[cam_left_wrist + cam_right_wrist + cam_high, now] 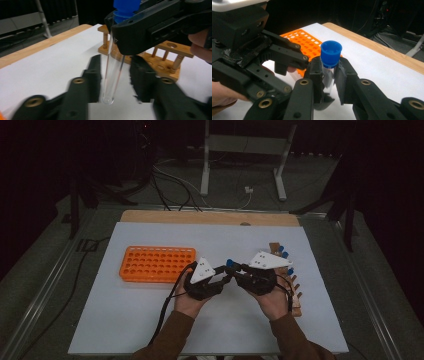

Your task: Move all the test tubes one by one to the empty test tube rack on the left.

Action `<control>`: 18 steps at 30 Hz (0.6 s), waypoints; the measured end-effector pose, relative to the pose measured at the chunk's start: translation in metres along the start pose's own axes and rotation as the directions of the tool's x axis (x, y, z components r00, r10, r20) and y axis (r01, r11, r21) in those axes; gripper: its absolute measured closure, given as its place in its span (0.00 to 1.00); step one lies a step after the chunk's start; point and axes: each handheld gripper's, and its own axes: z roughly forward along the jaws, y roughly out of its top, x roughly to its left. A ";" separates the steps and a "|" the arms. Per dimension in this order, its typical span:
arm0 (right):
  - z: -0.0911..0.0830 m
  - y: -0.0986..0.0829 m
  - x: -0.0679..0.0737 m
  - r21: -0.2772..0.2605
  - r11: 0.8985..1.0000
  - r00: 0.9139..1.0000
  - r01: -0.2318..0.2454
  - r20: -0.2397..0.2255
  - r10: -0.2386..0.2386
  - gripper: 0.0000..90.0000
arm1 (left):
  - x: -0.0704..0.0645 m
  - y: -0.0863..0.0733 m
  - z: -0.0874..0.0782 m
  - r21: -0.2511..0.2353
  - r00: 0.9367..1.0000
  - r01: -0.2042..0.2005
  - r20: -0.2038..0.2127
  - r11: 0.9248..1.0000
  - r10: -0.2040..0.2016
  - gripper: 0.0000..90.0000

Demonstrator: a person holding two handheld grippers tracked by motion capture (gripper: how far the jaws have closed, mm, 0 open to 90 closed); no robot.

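A clear test tube (112, 75) with a blue cap (331, 53) hangs upright above the white mat in the middle of the table. My right gripper (329, 67) is shut on it just below the cap. In the left gripper view, my left gripper (116, 60) stands open with a jaw on either side of the tube's lower half, a gap showing on each side. In the high view, the left gripper (225, 276) and the right gripper (237, 268) meet tip to tip at the blue cap (230, 263).
An orange tube rack (156, 264) with many empty holes lies left of the hands. A wooden rack (295, 290) with several blue-capped tubes stands to the right, close behind the right hand. The white mat (150, 320) covers the wooden table.
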 end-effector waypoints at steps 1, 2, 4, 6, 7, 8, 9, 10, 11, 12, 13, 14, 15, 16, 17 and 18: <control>0.000 -0.001 -0.001 0.000 1.000 1.000 -0.005 -0.007 0.005 0.86 | 0.001 -0.001 -0.001 0.000 1.000 -0.004 -0.001 1.000 0.004 0.85; 0.000 -0.001 -0.001 -0.001 1.000 1.000 -0.010 -0.013 0.010 0.86 | 0.001 -0.001 -0.001 0.001 1.000 -0.008 0.002 1.000 0.008 0.85; 0.001 -0.002 -0.002 0.001 1.000 1.000 -0.017 -0.022 0.017 0.85 | 0.000 -0.001 -0.001 0.006 1.000 -0.015 0.005 1.000 0.015 0.87; 0.000 -0.003 -0.004 -0.005 1.000 0.999 -0.027 -0.042 0.027 0.72 | 0.000 -0.002 0.000 0.010 1.000 -0.012 -0.001 1.000 0.012 0.87; -0.001 -0.004 -0.005 -0.014 0.999 0.998 -0.037 -0.049 0.036 0.66 | 0.002 -0.002 0.000 0.012 1.000 -0.009 -0.004 1.000 0.009 0.87; -0.002 -0.005 -0.006 -0.021 0.999 0.998 -0.042 -0.045 0.041 0.59 | 0.002 -0.002 0.000 0.012 1.000 -0.009 -0.004 1.000 0.009 0.87; -0.003 -0.006 -0.007 -0.024 0.998 0.998 -0.050 -0.038 0.049 0.52 | 0.003 -0.003 -0.001 0.014 1.000 -0.005 -0.009 1.000 0.005 0.87; -0.005 -0.006 -0.008 -0.031 0.998 0.998 -0.056 -0.033 0.055 0.46 | 0.006 -0.004 -0.001 0.019 1.000 0.006 -0.020 1.000 -0.006 0.87; -0.007 -0.007 -0.009 -0.038 0.998 0.998 -0.059 -0.022 0.058 0.41 | 0.006 -0.004 -0.001 0.019 1.000 0.006 -0.020 1.000 -0.006 0.87; -0.009 -0.007 -0.011 -0.043 0.997 0.998 -0.058 -0.009 0.058 0.36 | 0.008 -0.005 -0.003 0.020 1.000 0.012 -0.025 1.000 -0.012 0.87; -0.011 -0.008 -0.012 -0.043 0.997 0.998 -0.060 0.002 0.060 0.30 | 0.010 -0.005 -0.004 0.020 0.999 0.017 -0.029 1.000 -0.016 0.87; -0.013 -0.008 -0.013 -0.040 0.997 0.998 -0.062 0.016 0.063 0.26 | 0.012 -0.005 -0.006 0.013 0.999 0.024 -0.035 1.000 -0.023 0.87; -0.015 -0.008 -0.014 -0.041 0.997 0.998 -0.061 0.024 0.062 0.21 | 0.012 -0.005 -0.006 0.013 0.999 0.024 -0.035 1.000 -0.023 0.87; -0.017 -0.008 -0.015 -0.040 0.998 0.998 -0.058 0.034 0.059 0.17 | 0.014 -0.005 -0.007 0.007 0.999 0.030 -0.042 1.000 -0.030 0.87; -0.019 -0.008 -0.016 -0.037 0.998 0.998 -0.049 0.048 0.051 0.16 | 0.016 -0.005 -0.009 0.006 0.998 0.032 -0.049 0.999 -0.032 0.87; -0.021 -0.009 -0.017 -0.038 0.998 0.997 -0.044 0.058 0.046 0.14 | 0.018 -0.005 -0.012 0.002 0.998 0.036 -0.056 0.999 -0.035 0.87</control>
